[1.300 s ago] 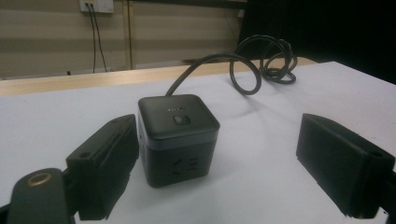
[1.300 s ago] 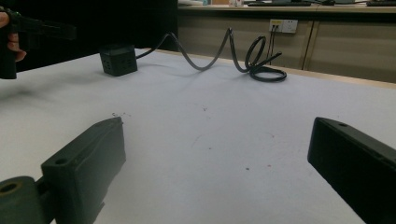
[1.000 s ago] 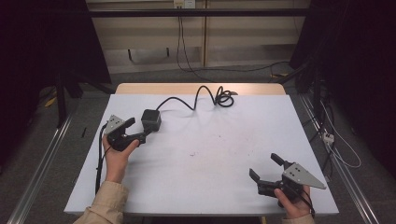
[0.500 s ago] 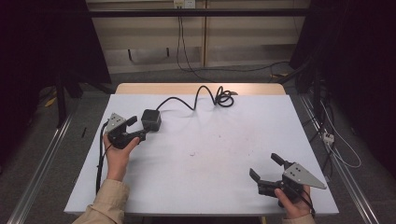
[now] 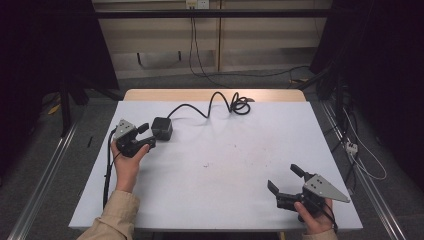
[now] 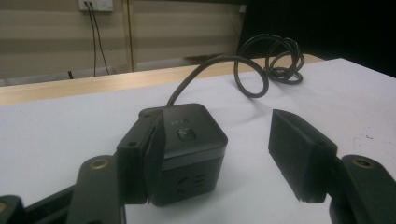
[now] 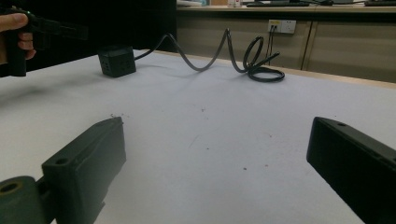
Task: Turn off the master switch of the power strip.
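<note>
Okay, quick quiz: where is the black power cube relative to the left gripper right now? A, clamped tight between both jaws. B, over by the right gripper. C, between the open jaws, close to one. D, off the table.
C: the power cube sits between the left gripper's spread jaws, close against one, with a clear gap to the other.

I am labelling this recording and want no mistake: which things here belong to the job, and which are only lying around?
Likely in the job:
- black cube socket, between the open left gripper jaws
- its coiled cable

Not in use:
- right gripper, open over bare table
- wall outlet behind
</note>
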Demonstrator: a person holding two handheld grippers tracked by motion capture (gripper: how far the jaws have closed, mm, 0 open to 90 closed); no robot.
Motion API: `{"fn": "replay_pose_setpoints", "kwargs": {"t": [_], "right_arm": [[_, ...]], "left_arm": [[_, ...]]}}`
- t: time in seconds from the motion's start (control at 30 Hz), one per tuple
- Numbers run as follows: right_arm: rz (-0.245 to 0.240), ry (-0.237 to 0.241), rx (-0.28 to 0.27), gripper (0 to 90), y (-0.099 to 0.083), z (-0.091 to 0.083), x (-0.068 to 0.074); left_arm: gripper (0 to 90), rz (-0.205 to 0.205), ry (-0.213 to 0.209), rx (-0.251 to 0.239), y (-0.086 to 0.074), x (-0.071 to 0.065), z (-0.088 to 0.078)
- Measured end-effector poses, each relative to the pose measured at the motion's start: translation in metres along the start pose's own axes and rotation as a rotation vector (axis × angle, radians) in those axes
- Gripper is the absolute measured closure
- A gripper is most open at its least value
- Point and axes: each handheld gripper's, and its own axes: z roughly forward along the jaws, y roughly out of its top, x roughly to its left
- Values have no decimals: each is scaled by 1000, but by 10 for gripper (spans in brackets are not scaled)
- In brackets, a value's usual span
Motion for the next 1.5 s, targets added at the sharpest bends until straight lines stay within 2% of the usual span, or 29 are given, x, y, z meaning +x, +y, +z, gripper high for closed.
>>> {"fn": "replay_pose_setpoints", "kwargs": {"t": [0.2,0.27,0.43,0.77,0.9,1.13,1.5], "right_arm": [[2,-1,0,39,0,0,0],[2,-1,1,39,0,0,-1],[1,-2,-1,40,0,0,-1],[-1,-2,0,41,0,0,-1],[-1,-3,1,42,0,0,-1],[2,-3,1,43,0,-1,-2],[-1,-2,2,44,0,0,-1]], "left_arm": [[440,-4,8,8,0,2,1],[489,-4,13,16,-1,3,1],[543,-22,14,12,-1,5,3],[608,-38,26,18,-2,9,6],[634,0,19,37,2,7,9],[650,-27,10,31,4,6,14],[721,-41,12,39,4,12,16]]}}
